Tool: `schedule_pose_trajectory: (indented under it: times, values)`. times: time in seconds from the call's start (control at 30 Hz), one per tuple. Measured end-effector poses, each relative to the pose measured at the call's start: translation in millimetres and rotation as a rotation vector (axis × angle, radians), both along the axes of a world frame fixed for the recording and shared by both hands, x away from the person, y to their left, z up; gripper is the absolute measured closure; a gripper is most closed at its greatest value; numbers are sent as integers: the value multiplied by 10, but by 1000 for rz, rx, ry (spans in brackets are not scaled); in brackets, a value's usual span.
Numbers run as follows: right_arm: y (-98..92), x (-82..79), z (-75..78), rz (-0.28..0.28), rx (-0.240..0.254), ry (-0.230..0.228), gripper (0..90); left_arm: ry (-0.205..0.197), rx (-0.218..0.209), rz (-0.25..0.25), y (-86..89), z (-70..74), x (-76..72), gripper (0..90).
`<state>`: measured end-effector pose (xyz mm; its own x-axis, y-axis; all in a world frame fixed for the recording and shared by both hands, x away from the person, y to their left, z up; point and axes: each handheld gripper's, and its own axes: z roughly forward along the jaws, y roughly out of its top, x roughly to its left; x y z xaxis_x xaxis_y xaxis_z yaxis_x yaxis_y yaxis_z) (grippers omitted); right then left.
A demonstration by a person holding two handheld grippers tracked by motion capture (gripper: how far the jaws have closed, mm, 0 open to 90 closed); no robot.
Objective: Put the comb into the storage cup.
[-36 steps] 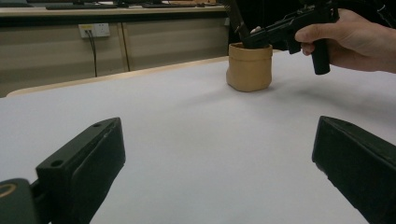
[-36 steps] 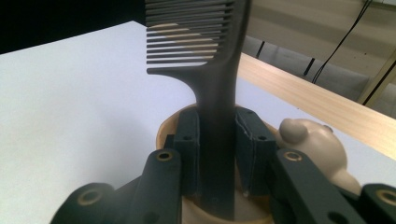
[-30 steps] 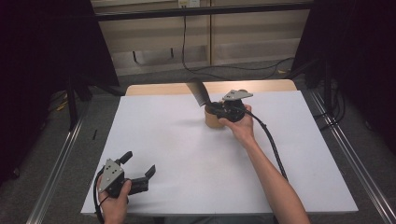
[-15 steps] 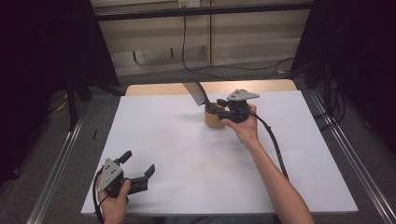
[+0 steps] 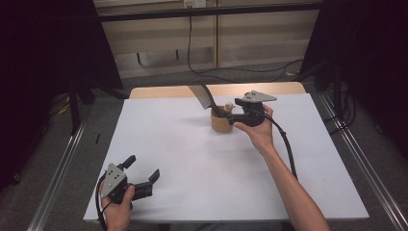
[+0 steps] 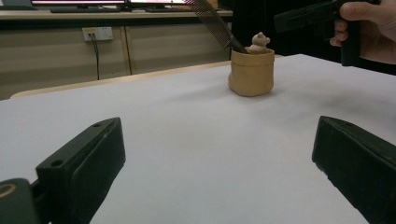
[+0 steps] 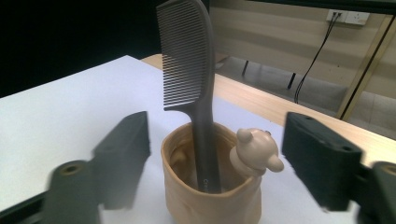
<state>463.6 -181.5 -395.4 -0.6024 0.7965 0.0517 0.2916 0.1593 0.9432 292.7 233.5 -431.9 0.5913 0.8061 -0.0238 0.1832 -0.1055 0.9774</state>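
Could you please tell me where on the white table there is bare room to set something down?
The wide middle of the table, between the left gripper and the tan cup, is bare, as is the far left. It is crowded by the cup, with its comb and the open right gripper.

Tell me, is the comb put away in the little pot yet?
Yes: the comb stands handle-down in the tan cup beside the bear figure. The right gripper has just been opening; nothing touches its pads. Only backing away looks left. The left gripper rests open.
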Motion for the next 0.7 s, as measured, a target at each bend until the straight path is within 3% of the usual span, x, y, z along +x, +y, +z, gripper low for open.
schedule_pose_trajectory:
  times: [0.17,0.37,0.47,0.7]
  values:
    - [-22,-32,26,-8,13,4,120,-3,-3,7,-13,0,13,27]
    - [-62,-84,2,-8,17,7,83,-9,18,22,-19,-3,22,27]
    - [-91,-104,11,-17,26,5,69,-2,-8,24,-12,-8,25,27]
    - [-134,-191,8,-47,58,33,40,3,-14,24,-10,-18,50,27]
